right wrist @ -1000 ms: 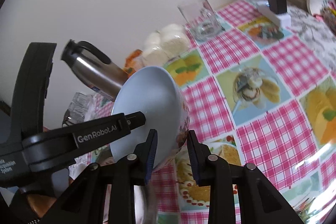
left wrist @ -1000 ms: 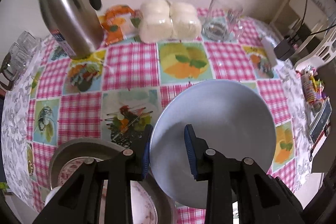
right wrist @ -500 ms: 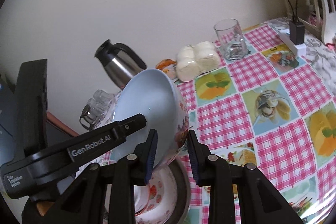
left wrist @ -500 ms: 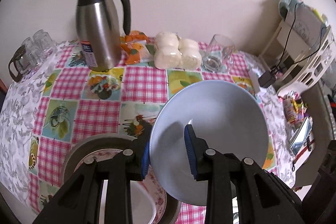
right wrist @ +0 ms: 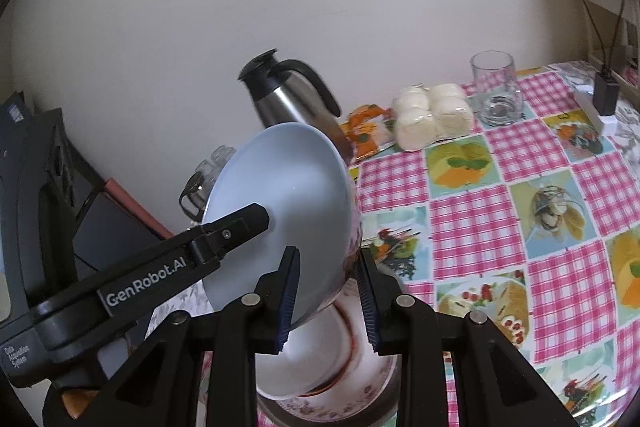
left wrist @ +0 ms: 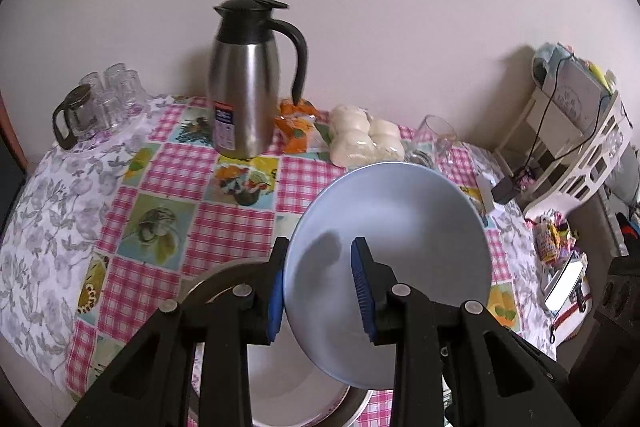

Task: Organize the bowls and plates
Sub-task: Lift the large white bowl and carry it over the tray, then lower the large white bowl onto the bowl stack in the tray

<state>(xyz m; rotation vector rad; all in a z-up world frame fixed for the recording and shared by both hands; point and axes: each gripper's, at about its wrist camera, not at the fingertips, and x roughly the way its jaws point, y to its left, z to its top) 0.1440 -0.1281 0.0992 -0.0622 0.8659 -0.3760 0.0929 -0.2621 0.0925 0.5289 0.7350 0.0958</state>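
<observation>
Both grippers hold one pale blue bowl (left wrist: 392, 259) by its rim, lifted and tilted above the table. My left gripper (left wrist: 320, 291) is shut on its left rim. My right gripper (right wrist: 328, 297) is shut on the bowl's (right wrist: 284, 211) lower right rim; its outside has a floral pattern. The left gripper's finger (right wrist: 236, 227) shows in the right wrist view, lying across the bowl. Under the bowl a white bowl (right wrist: 316, 359) sits on a floral plate (right wrist: 352, 403) in a grey metal tray (left wrist: 216, 287).
On the pink checked tablecloth (left wrist: 168, 171) stand a steel thermos jug (left wrist: 248, 83), an orange packet (left wrist: 298, 125), a pack of white buns (left wrist: 364, 141) and a glass (right wrist: 496, 95). Small glasses (left wrist: 108, 99) stand at far left. A white rack (left wrist: 576, 155) stands at right.
Both grippers have lifted the blue bowl higher above the tray and stack. The cameras look more level, so the table and jug appear farther and lower.
</observation>
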